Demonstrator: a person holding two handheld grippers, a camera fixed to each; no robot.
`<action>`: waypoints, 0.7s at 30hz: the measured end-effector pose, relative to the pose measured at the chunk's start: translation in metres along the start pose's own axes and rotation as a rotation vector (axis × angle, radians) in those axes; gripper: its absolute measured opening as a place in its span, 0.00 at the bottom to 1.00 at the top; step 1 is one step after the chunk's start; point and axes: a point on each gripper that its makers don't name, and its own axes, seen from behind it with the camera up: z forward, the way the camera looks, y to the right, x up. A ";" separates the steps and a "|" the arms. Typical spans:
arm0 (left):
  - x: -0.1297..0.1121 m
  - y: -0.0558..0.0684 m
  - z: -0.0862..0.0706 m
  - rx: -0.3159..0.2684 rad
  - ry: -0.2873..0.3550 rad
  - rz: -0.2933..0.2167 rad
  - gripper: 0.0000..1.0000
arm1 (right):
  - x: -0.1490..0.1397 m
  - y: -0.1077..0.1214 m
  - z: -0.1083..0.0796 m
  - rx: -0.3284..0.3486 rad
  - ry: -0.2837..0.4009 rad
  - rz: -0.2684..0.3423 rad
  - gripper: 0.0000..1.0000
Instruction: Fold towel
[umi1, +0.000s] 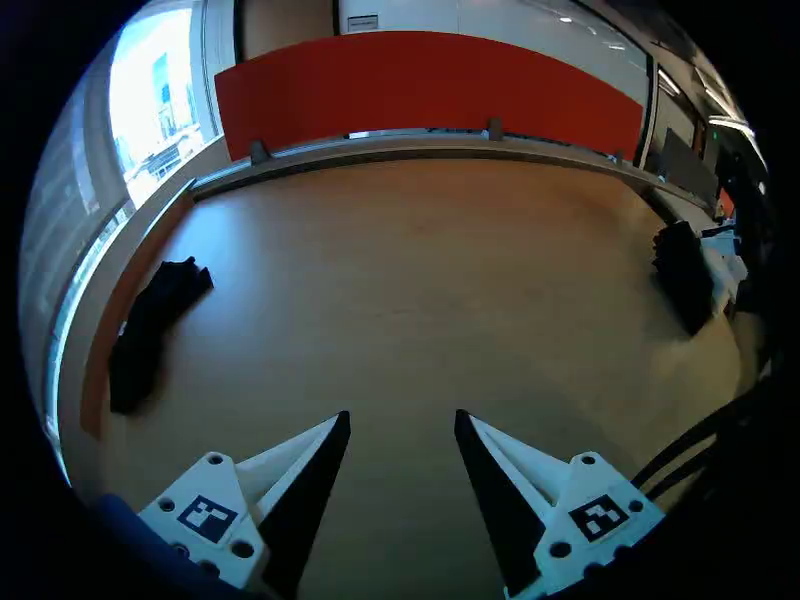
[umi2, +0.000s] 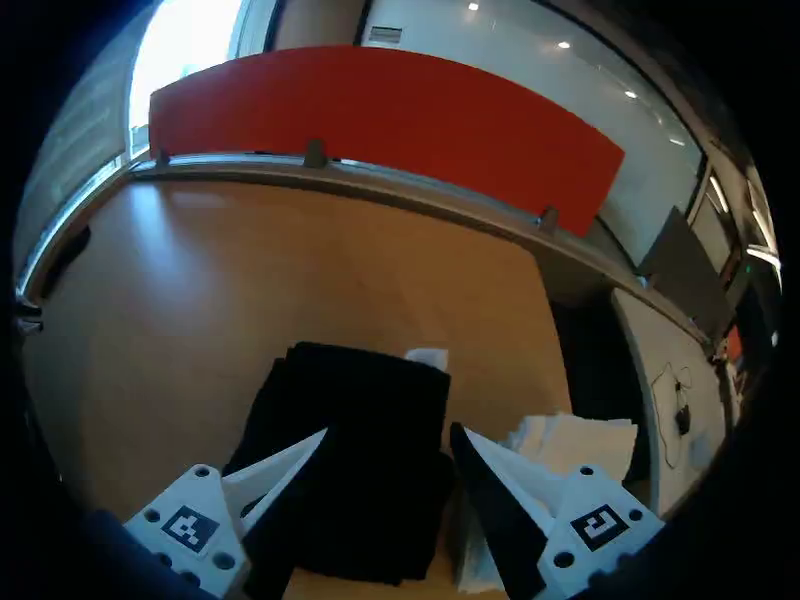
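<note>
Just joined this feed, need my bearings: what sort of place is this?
Most likely an open-plan office: a wooden desk with a red divider panel along its far edge, large windows beside it, and a neighbouring white desk.

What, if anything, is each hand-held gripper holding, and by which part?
Nothing is held. The left hand-held gripper is open over the table; the right hand-held gripper is open over the black towel.
</note>
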 end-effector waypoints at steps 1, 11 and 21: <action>0.000 0.000 0.000 0.001 0.000 -0.001 0.77 | 0.003 -0.001 0.002 0.003 0.002 -0.001 0.85; -0.006 -0.004 -0.002 0.014 -0.005 -0.012 0.77 | 0.015 -0.009 0.014 0.026 0.007 -0.006 0.85; -0.009 -0.008 -0.005 0.027 -0.012 -0.017 0.77 | 0.004 -0.014 0.032 0.044 -0.017 0.014 0.85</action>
